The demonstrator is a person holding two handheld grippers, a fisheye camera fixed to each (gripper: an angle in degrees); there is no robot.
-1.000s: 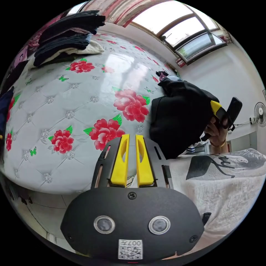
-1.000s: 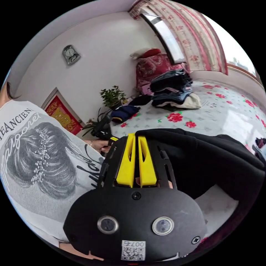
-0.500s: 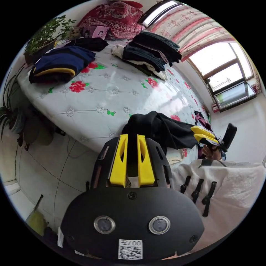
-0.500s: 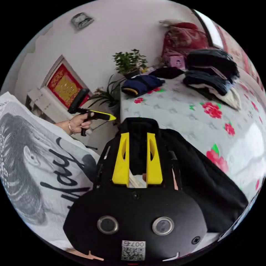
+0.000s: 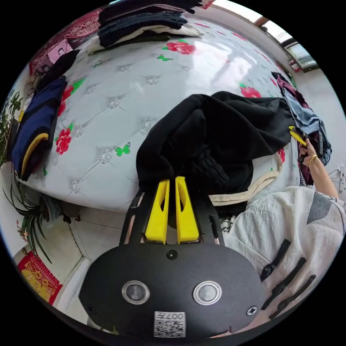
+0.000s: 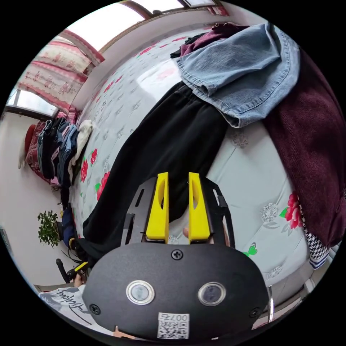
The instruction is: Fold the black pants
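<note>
The right gripper (image 6: 178,176) is seen with its yellow jaws parted by a narrow gap, over the black pants (image 6: 158,151) stretched across the flowered bed (image 6: 252,187). Blue jeans (image 6: 245,68) overlap the pants' far end, beside a maroon garment (image 6: 317,144).

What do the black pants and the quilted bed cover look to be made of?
Black pants: soft matte knit, probably fleece or jersey; they absorb light, drape in thick rounded folds and gather at a ribbed band.
Bed cover: glossy, likely faux leather or coated fabric; it mirrors the window glare, with button tufting and printed flowers.
</note>
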